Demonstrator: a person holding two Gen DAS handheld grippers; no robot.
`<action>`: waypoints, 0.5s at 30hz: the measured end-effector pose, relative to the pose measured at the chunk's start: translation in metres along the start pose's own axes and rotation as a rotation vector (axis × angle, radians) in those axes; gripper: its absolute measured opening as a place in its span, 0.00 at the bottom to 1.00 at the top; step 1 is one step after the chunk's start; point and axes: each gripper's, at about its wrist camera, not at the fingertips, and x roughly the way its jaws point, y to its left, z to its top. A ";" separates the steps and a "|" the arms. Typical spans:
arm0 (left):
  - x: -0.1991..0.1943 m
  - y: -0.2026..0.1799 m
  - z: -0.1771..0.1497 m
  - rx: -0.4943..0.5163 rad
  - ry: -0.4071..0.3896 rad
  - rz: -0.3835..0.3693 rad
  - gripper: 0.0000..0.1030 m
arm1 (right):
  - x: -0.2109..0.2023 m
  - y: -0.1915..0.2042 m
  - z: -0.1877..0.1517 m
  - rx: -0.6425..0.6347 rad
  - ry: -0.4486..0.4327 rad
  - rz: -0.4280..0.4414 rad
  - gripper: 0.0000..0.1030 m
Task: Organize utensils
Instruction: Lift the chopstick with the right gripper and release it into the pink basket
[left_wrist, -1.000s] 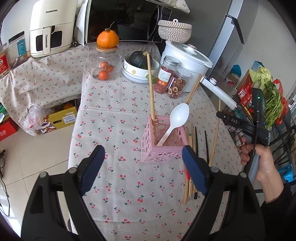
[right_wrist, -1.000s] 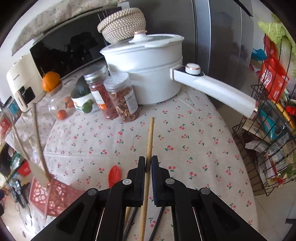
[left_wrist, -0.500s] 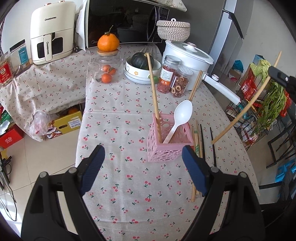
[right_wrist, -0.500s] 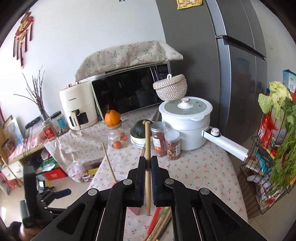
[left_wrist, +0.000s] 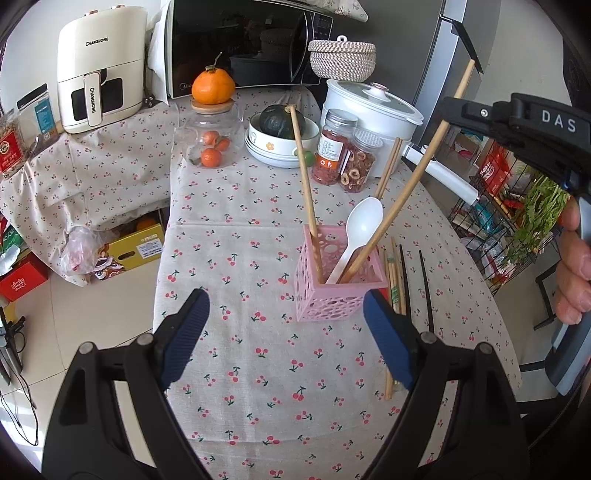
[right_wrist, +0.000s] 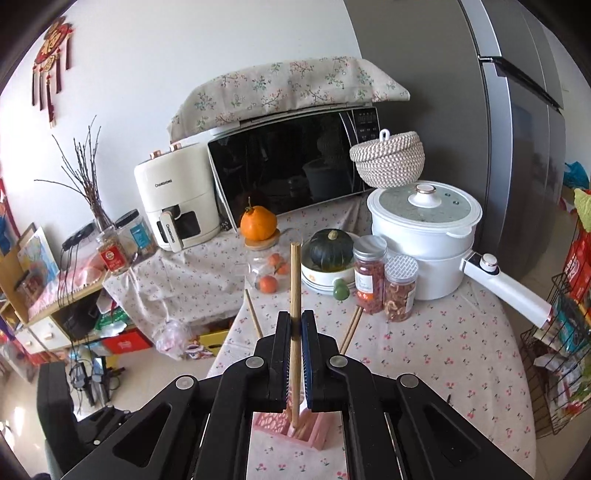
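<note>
A pink perforated holder (left_wrist: 340, 291) stands mid-table, holding a white spoon (left_wrist: 364, 221) and upright wooden chopsticks (left_wrist: 304, 184). My right gripper (left_wrist: 447, 110) hangs above and to its right, shut on a long wooden chopstick (left_wrist: 410, 184) that slants down with its lower end inside the holder. In the right wrist view the gripper (right_wrist: 295, 332) clamps that chopstick (right_wrist: 295, 280) upright over the holder (right_wrist: 317, 435). My left gripper (left_wrist: 282, 306) stays open and empty just in front of the holder. Several wooden chopsticks (left_wrist: 395, 280) and black chopsticks (left_wrist: 424, 288) lie right of the holder.
At the table's back stand a white pot (left_wrist: 373, 110) with a long handle, two spice jars (left_wrist: 332, 151), a bowl with a squash (left_wrist: 280, 140) and a glass jar of oranges (left_wrist: 210, 144). A wire rack (left_wrist: 491, 229) stands off the right edge. A microwave (right_wrist: 291, 166) sits behind.
The right gripper lifted the chopstick off the table, swung it up and over, and its lower end now sits in the pink holder. The left gripper stayed open in place.
</note>
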 end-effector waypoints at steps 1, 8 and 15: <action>0.000 0.000 0.000 0.001 0.000 0.001 0.83 | 0.005 -0.001 -0.001 0.003 0.011 0.003 0.06; 0.000 -0.006 0.000 0.024 -0.004 0.010 0.83 | -0.008 -0.006 0.001 -0.002 0.003 0.011 0.15; 0.001 -0.012 -0.002 0.025 0.004 -0.008 0.83 | -0.030 -0.029 -0.013 0.008 0.015 0.001 0.51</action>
